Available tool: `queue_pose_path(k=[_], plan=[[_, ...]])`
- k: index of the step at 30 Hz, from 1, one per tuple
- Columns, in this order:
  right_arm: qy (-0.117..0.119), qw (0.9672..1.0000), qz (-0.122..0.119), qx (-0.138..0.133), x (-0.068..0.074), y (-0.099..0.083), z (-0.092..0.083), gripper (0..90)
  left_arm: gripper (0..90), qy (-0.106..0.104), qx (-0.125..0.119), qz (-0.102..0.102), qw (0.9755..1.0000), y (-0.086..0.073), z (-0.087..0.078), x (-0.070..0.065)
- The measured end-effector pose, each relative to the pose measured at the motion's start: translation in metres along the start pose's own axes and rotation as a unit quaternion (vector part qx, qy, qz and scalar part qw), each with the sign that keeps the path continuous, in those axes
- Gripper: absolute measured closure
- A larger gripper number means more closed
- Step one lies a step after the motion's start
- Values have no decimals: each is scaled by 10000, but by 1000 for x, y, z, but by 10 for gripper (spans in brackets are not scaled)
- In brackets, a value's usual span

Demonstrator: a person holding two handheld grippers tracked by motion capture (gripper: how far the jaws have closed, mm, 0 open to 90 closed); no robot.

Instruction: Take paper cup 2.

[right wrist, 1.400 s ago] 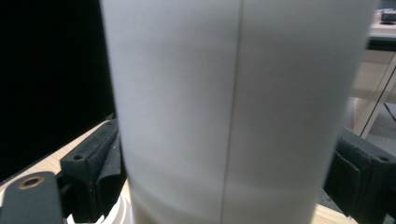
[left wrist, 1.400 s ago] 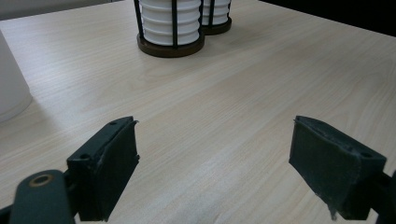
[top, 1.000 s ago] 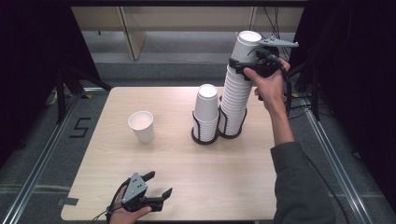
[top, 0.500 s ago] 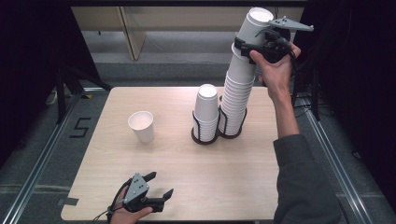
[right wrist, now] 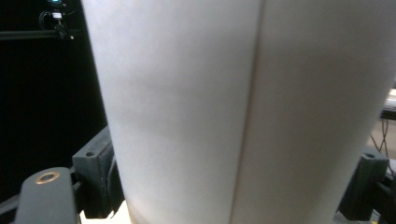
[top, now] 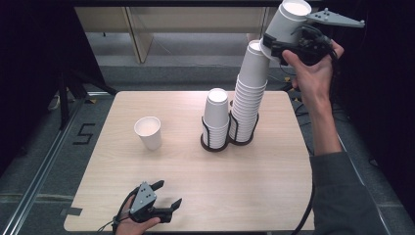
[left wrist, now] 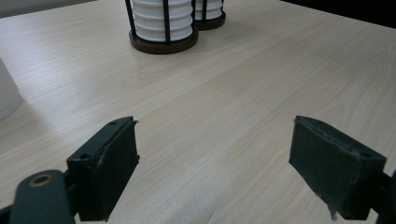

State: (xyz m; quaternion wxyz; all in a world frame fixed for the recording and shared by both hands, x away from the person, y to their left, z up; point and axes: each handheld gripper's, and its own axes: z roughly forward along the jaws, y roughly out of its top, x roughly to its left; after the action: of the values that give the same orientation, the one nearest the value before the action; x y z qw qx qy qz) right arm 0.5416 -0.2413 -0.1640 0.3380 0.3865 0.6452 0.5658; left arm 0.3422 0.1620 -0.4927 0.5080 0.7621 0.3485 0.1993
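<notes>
My right gripper is raised high at the back right, shut on a white paper cup that hangs tilted just above the tall cup stack. In the right gripper view the cup's wall sits between the two black fingers. A shorter cup stack stands in a black wire holder beside the tall one. A single cup stands upright on the left of the table. My left gripper rests at the table's front edge, open, with bare wood between its jaws.
The light wooden table has open surface in front of the holders, whose dark round bases show ahead in the left gripper view. Dark floor and rails surround the table. A shelf stands behind it.
My right gripper has risen and moved right with the cup, lifting it off the top of the tall stack. The left gripper has stayed in place.
</notes>
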Motion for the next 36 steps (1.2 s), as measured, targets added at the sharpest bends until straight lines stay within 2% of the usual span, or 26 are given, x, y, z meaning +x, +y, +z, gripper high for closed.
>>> queue_pose_path(k=[4, 11, 14, 21, 23, 26, 28, 29, 31, 32, 34, 35, 36], plan=[[42, 9999, -58, 116, -4, -11, -18, 166, 147, 42, 24, -17, 10000, 0, -1, 0], [206, 9996, -84, 182, -4, -48, -43, 166, 147, 51, 25, -7, 10000, 0, 1, 2], [244, 9990, -113, 352, 1, -69, -49, 166, 146, 70, 56, 26, 10000, 0, 1, 3], [600, 9967, -102, 541, 24, -128, -54, 166, 146, 102, 41, 12, 9999, 0, 1, 4], [839, 9941, 0, 685, 35, -147, -52, 165, 147, 98, 3, 5, 10000, -1, 2, 4], [1119, 9905, -17, 802, 51, -172, -46, 165, 146, 110, 1, 3, 9999, -1, 2, 5], [1301, 9876, 66, 879, 61, -185, -43, 165, 146, 141, 18, -6, 9999, -1, 2, 5], [1394, 9864, 28, 875, 64, -191, -41, 165, 146, 140, 20, 7, 9999, -1, 2, 6], [1579, 9831, 129, 917, 73, -202, -38, 165, 146, 177, -2, -31, 9998, -1, 2, 5], [1629, 9825, 128, 892, 76, -207, -37, 165, 146, 182, 9, -27, 9998, -1, 2, 6], [1715, 9798, 168, 1010, 83, -215, -35, 165, 147, 183, 19, -2, 9998, -1, 2, 6], [1792, 9795, 121, 908, 86, -219, -33, 165, 146, 186, 10, -9, 9998, -1, 1, 6], [1828, 9779, 192, 999, 90, -223, -34, 165, 146, 161, -55, -19, 9999, -1, 2, 6]])
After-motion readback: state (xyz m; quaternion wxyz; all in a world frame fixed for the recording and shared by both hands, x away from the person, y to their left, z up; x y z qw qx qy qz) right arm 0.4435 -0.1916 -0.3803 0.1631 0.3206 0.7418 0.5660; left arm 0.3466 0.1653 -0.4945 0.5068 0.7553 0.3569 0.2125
